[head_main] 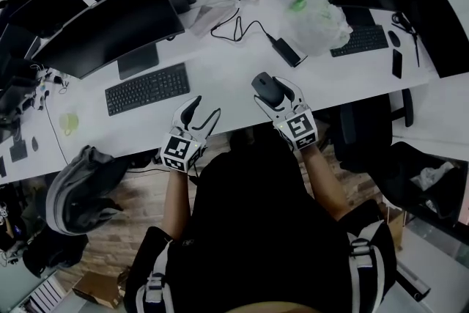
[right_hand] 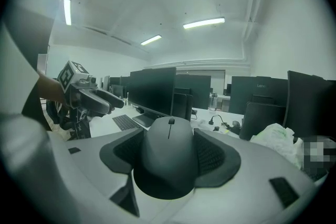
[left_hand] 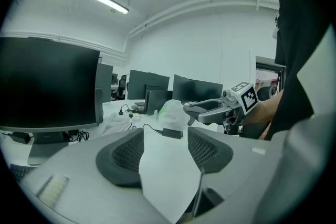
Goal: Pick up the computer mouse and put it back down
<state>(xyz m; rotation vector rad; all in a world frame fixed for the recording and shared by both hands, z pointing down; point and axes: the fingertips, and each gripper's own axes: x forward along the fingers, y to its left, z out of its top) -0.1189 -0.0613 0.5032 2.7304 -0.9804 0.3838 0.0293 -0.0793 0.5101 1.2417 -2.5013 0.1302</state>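
Overhead strip lights; white desk, monitors, gripped mouse.

Matt dark plastic mouse; smooth white desk; crinkled plastic bag; wood-plank floor.

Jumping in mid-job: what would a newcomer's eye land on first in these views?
First, the black computer mouse clamped in the right gripper, near the front edge of the white desk. Next, the left gripper beside it, open and empty, by the right end of the black keyboard. Farther back, a crumpled plastic bag lies among dark monitors.
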